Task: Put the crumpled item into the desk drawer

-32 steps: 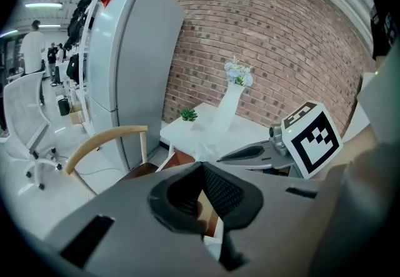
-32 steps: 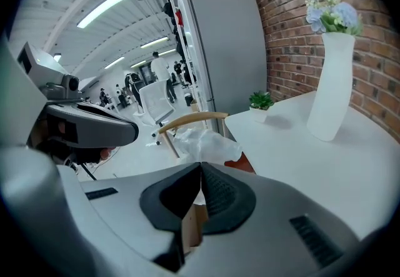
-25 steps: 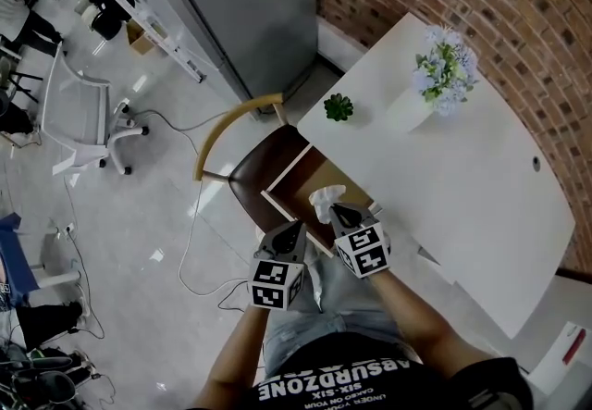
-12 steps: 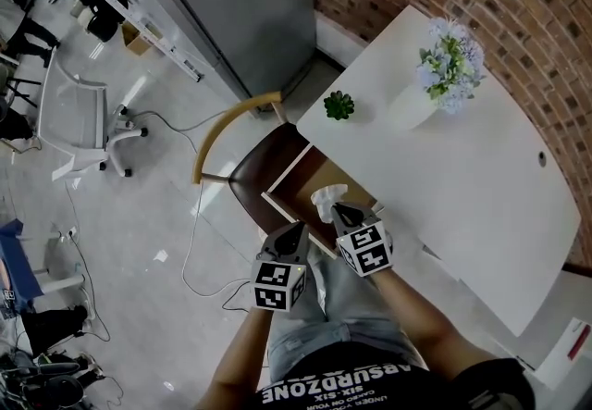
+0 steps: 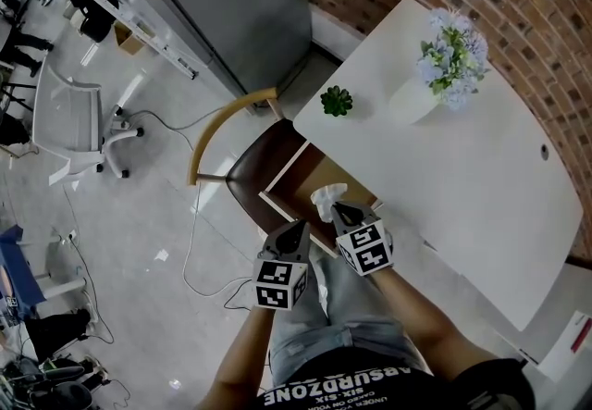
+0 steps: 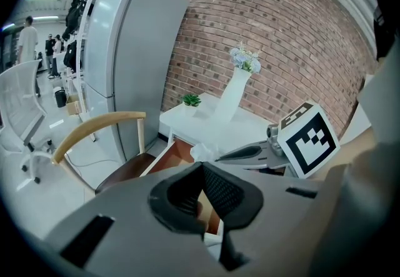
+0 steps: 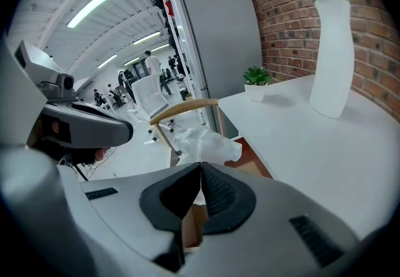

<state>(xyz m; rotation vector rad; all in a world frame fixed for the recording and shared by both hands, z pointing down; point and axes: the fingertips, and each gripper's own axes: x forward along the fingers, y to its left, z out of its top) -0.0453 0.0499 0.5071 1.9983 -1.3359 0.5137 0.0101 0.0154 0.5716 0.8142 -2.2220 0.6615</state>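
Right gripper view: right gripper (image 7: 199, 168) has its jaws pressed together on an edge of the crumpled item (image 7: 203, 143), a thin, white, wrinkled wad. The head view alone shows it hanging over the open drawer (image 5: 305, 179), brown inside, under the smooth white desk (image 5: 481, 177). Left gripper view: left gripper (image 6: 201, 168) has its ribbed black jaws closed, nothing between them. A chair (image 5: 222, 126) with a curved wooden back stands beside the drawer. A tall matte white vase (image 7: 331, 50) stands on the desk.

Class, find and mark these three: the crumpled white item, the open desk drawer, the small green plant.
crumpled white item (image 5: 324, 201), head view, on its bunched middle.
open desk drawer (image 5: 321, 170), head view, on its bare brown floor.
small green plant (image 5: 337, 102), head view, on its leaves.
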